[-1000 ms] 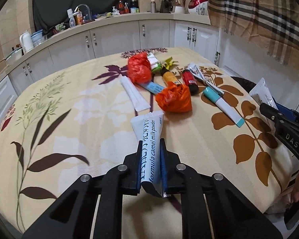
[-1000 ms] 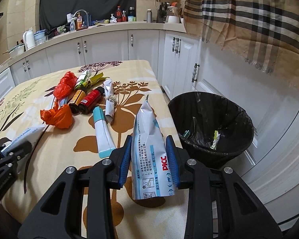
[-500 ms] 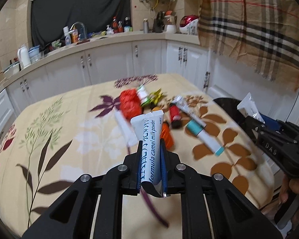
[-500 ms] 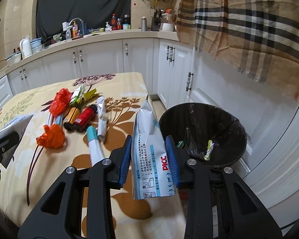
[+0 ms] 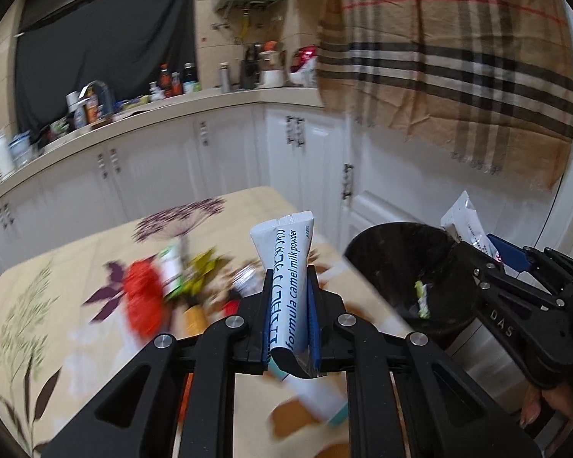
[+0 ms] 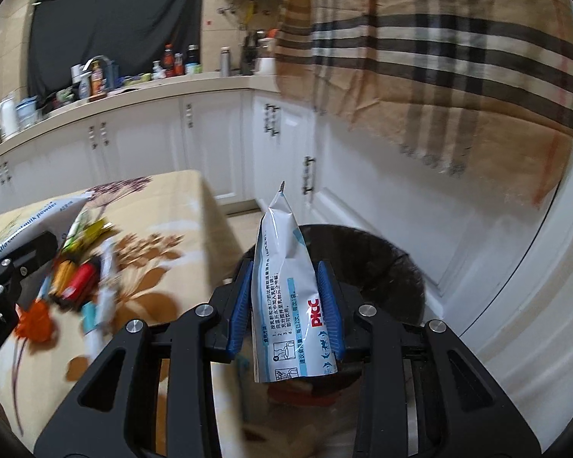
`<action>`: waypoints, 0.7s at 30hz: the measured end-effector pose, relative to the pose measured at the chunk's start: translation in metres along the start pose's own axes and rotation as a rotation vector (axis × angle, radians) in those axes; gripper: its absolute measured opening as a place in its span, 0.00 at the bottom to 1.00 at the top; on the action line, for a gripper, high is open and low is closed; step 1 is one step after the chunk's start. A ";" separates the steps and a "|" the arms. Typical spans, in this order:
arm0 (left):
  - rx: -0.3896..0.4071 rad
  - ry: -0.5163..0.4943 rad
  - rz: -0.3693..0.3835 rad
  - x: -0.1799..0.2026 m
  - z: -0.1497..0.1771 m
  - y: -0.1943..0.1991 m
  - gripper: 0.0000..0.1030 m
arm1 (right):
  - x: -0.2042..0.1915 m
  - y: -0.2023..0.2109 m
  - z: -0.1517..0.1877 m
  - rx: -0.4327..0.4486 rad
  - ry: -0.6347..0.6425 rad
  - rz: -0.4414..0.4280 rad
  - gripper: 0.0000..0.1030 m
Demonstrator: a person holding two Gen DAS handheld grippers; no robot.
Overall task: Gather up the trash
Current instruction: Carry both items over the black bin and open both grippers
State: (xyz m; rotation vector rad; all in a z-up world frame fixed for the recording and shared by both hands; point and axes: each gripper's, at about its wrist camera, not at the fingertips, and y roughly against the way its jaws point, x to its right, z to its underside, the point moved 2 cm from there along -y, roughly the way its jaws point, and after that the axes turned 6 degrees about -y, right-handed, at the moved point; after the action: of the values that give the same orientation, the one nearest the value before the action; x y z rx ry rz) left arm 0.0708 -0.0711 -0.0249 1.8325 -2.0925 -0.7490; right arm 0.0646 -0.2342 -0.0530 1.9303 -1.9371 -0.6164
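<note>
Left tool (image 5: 289, 305): clenched flat on a white and blue foil sachet printed "formula camel milk powder" (image 5: 286, 267), gripped across its lower half, top seal standing free at 12 o'clock. Right tool (image 6: 285, 305): grasping a wider silver-white foil pouch with blue print and a red logo (image 6: 284, 286), blue pads (image 6: 329, 305) on both side edges, torn tip up.

Handling, judged: both packets are light, thin and crinkly, with slick foil skin. They flex rather than resist, so a hold low across the flat body looks sounder than one at the floppy top. Little risk of damage; slipping is the likelier fault.

Position: the pouch hangs in front of the round bin with a black liner (image 6: 393, 267), which lies at 1 o'clock in the right wrist view and at 3 o'clock in the left. A few scraps are visible inside.

Surface: cream cloth with brown and purple leaf print (image 5: 57, 286), carrying more litter: crumpled orange-red plastic (image 5: 143, 297), tubes, small bottles, all blurred.

Room: white kitchen cabinets (image 5: 152, 175), cluttered counter, hanging tan plaid cloth (image 5: 458, 57).
</note>
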 end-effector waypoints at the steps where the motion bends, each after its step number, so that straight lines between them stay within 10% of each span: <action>1: 0.001 -0.015 0.007 0.008 -0.006 -0.010 0.15 | 0.004 -0.004 -0.002 0.001 -0.007 0.008 0.32; 21: -0.095 -0.130 0.073 0.085 -0.045 -0.127 0.16 | 0.072 -0.106 -0.018 -0.061 -0.140 0.148 0.33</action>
State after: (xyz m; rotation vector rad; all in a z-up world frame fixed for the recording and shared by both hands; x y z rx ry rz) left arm 0.1865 -0.1724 -0.0673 1.6906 -2.1499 -0.9543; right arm 0.1624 -0.3061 -0.0976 1.7295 -2.0973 -0.7768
